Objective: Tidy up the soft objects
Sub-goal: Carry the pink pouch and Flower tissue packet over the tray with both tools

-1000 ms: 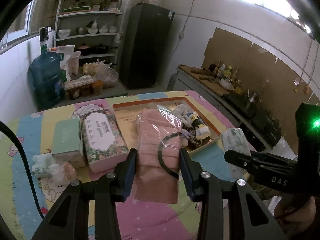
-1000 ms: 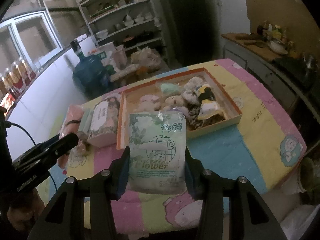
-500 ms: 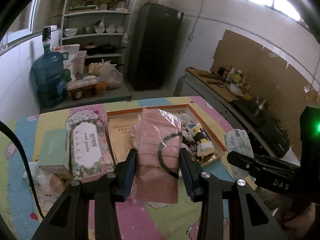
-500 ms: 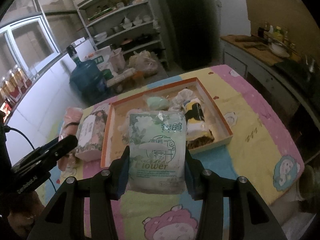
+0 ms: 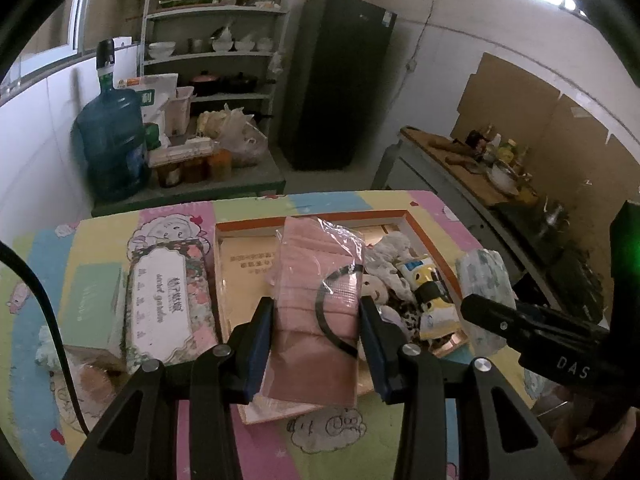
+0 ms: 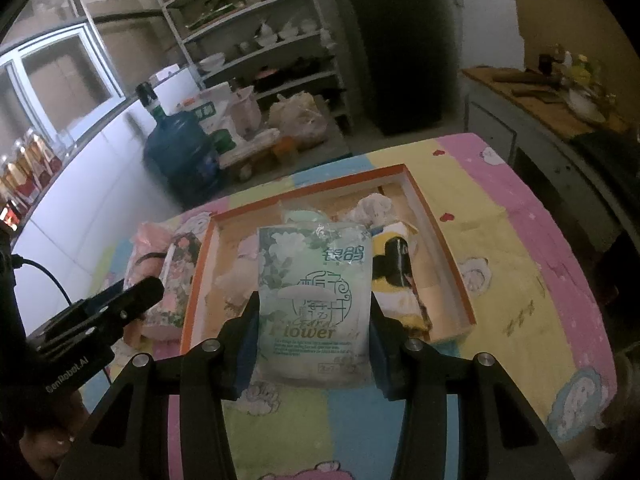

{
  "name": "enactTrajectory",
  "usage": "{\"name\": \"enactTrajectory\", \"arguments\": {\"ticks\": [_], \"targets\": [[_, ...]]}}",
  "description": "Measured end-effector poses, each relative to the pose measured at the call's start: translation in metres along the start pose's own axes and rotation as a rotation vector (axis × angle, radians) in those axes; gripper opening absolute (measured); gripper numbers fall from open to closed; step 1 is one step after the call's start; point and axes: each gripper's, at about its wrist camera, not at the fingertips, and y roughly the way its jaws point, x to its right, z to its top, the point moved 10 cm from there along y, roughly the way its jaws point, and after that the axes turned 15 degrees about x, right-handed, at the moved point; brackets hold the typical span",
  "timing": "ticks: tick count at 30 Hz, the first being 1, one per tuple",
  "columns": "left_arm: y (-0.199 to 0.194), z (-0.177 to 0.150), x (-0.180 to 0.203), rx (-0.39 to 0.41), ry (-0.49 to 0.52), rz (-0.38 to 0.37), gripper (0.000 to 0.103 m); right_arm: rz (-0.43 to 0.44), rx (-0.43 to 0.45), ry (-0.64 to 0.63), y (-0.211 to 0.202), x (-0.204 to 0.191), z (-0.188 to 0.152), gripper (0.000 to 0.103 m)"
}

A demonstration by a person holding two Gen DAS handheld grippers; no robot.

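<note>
My left gripper (image 5: 317, 312) is shut on a pink pack in clear plastic (image 5: 316, 304) and holds it above the near left part of the orange-rimmed box (image 5: 312, 216). My right gripper (image 6: 314, 312) is shut on a white-green tissue pack printed "Flower" (image 6: 314, 300), held above the box's (image 6: 308, 192) near edge. The box holds plush toys (image 5: 424, 292) and other soft items. The tissue pack also shows in the left wrist view (image 5: 484, 280), and the pink pack in the right wrist view (image 6: 146, 244).
A floral tissue box (image 5: 168, 300) and a mint green box (image 5: 92, 304) lie left of the orange box on the cartoon-print tablecloth (image 6: 520, 264). Small wrapped items (image 5: 80, 364) sit at the near left. Behind the table stand a water jug (image 5: 110, 144), shelves and a fridge (image 5: 340, 80).
Both grippers have moved forward and toward the box with their packs, so the box now lies directly under them. Both grips are unchanged.
</note>
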Motion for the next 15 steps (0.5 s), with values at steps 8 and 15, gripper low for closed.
{"name": "enactTrajectory", "arguments": {"ticks": [8,15], "targets": [[0.027,-0.004,0.005,-0.032,0.002,0.023,0.042,0.025,-0.028,-0.008,0.025,0.009,0.006,0.048],[0.041,-0.005,0.012,-0.045,0.013,0.026,0.042,0.041,-0.044,-0.007,0.039,0.013,0.007,0.048]]}}
